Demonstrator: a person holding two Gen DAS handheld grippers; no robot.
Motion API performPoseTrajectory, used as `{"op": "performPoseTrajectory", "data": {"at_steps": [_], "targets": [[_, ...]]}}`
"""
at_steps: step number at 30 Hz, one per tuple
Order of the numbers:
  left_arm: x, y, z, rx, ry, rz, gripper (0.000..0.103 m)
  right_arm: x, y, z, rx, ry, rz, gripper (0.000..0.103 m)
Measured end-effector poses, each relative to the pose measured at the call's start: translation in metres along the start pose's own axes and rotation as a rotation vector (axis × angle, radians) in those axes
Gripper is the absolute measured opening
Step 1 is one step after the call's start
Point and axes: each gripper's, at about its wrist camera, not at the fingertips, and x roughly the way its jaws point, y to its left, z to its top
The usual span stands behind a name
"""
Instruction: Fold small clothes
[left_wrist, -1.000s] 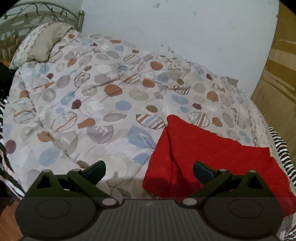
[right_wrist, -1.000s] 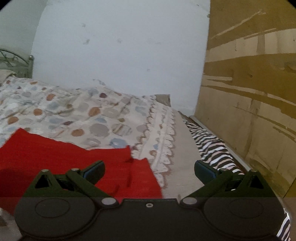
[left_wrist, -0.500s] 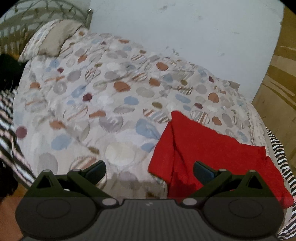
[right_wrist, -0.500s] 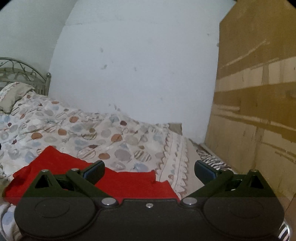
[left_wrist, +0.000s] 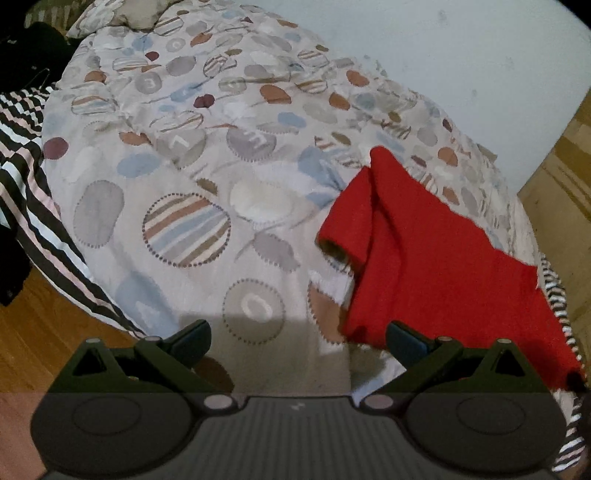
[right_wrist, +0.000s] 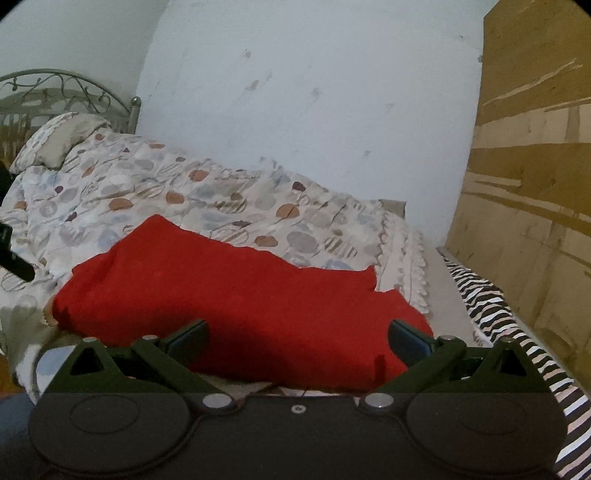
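A red garment (left_wrist: 436, 266) lies folded and flat on a patterned duvet (left_wrist: 207, 184), near the bed's near edge on the right. It also shows in the right wrist view (right_wrist: 221, 295), filling the middle. My left gripper (left_wrist: 297, 341) is open and empty, held above the duvet's edge just left of the garment. My right gripper (right_wrist: 297, 339) is open and empty, held just in front of the garment's near edge.
A striped sheet (left_wrist: 26, 177) hangs off the bed at left over a wooden floor (left_wrist: 33, 332). A pillow (right_wrist: 62, 136) and metal headboard (right_wrist: 55, 88) are at the far end. A cardboard panel (right_wrist: 528, 184) stands at right beside a striped sheet (right_wrist: 491, 317).
Both grippers have pulled back from the bed, open throughout. The left view now looks more steeply down and shows the floor. The right view now shows the whole garment.
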Motion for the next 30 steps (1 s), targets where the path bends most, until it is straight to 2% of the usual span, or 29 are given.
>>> {"op": "performPoseTrajectory", "data": {"at_steps": [5,10,13,19,24,30], "targets": [[0.002,-0.007,-0.002,0.011,0.008,0.000,0.103,0.023,-0.005,0.017,0.002,-0.036,-0.028,0.103],[0.004,-0.011,-0.003,0.023,0.018,0.005,0.103,0.063,-0.005,0.030,-0.037,0.032,-0.064,0.103],[0.006,-0.012,-0.004,0.027,0.024,0.004,0.103,0.081,-0.002,0.028,-0.063,0.042,-0.065,0.103],[0.010,-0.011,-0.007,-0.004,0.034,-0.043,0.103,0.100,0.005,0.000,-0.149,0.078,-0.058,0.103],[0.017,-0.013,-0.009,-0.004,0.048,-0.040,0.103,0.091,-0.004,-0.034,0.004,0.031,-0.058,0.102],[0.021,-0.016,-0.008,-0.017,0.043,-0.063,0.103,0.085,0.002,-0.045,0.011,-0.028,-0.092,0.102]]}}
